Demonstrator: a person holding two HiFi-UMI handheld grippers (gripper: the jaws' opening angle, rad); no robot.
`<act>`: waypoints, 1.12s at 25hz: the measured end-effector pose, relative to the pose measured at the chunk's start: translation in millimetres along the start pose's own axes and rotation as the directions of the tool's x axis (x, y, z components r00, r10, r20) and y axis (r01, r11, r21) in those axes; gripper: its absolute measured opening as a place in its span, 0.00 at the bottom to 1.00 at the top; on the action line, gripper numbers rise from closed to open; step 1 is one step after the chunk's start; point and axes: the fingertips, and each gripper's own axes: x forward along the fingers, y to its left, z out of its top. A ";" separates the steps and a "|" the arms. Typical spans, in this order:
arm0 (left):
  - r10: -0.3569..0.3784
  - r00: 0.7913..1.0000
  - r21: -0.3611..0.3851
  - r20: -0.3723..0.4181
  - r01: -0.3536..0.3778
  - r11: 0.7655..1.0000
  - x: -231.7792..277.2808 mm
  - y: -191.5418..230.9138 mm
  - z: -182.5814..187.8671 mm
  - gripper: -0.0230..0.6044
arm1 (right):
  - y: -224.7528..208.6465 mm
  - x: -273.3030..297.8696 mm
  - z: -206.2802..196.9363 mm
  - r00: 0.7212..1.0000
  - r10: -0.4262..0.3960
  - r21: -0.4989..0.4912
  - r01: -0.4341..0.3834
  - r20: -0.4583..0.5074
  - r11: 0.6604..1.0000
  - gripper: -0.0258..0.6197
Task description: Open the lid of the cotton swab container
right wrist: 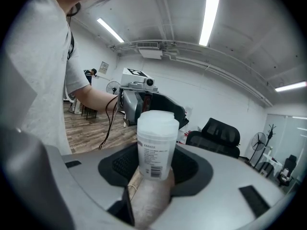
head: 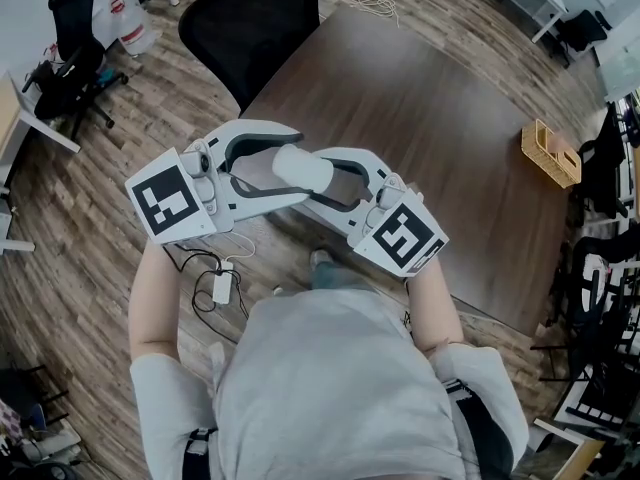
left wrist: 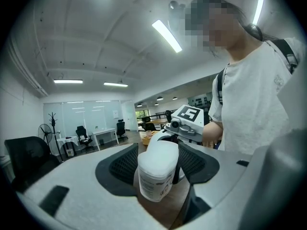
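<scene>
Office floor is wood plank (head: 100, 188), with a dark brown table (head: 430, 138) ahead of us, a black chair (head: 255, 18) at its far-left edge and a wicker basket (head: 550, 153) near its right side. We hold the cotton swab container (head: 303, 166) in the air in front of the chest, roughly over the table's near edge, lying between both grippers. Left gripper (left wrist: 158, 164) is clamped on the top end, pads level with the lid (left wrist: 160, 152). Right gripper (right wrist: 154, 166) is clamped on the labelled body, jaws set wide around it. Lid is on and closed.
</scene>
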 end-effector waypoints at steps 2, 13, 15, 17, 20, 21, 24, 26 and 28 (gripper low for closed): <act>-0.006 1.000 -0.015 -0.004 0.006 1.000 -0.1 1.1 1.0 0.46 | -1.2 0.1 0.5 1.000 0.001 -0.025 -0.001 -0.003 1.000 0.34; 0.017 0.989 -0.142 0.149 0.004 0.990 -7.8 12.9 24.1 0.44 | -1.9 5.3 13.9 0.997 0.042 -0.003 -0.042 0.067 0.999 0.34; 0.045 0.981 -0.152 0.190 -0.016 0.988 -12.0 17.5 29.6 0.45 | -2.5 6.8 15.1 0.997 0.034 0.014 -0.035 0.068 0.999 0.34; 0.081 0.974 -0.143 0.210 -0.051 0.988 -15.3 23.8 34.3 0.44 | -1.4 8.1 12.4 0.998 0.032 0.020 -0.033 0.058 0.999 0.34; 0.136 0.969 -0.123 0.206 -0.112 0.986 -17.2 34.5 36.4 0.44 | 0.9 10.5 7.6 0.998 0.033 0.032 -0.034 0.050 0.999 0.34; 0.155 0.966 -0.119 0.209 -0.132 0.984 -18.2 38.6 36.9 0.44 | 1.7 12.0 7.0 0.998 0.034 0.039 -0.036 0.049 0.999 0.34; 0.205 0.952 -0.122 0.228 -0.181 0.976 -21.8 48.4 38.2 0.44 | 5.8 17.4 7.7 0.998 0.040 0.048 -0.042 0.049 0.998 0.34; 0.239 0.944 -0.123 0.230 -0.215 0.969 -23.0 54.1 37.2 0.44 | 9.0 21.0 9.6 0.997 0.047 0.050 -0.050 0.057 0.998 0.34; 0.267 0.938 -0.111 0.219 -0.248 0.962 -23.0 59.3 34.9 0.44 | 11.5 24.3 9.9 0.997 0.052 0.050 -0.055 0.062 0.997 0.34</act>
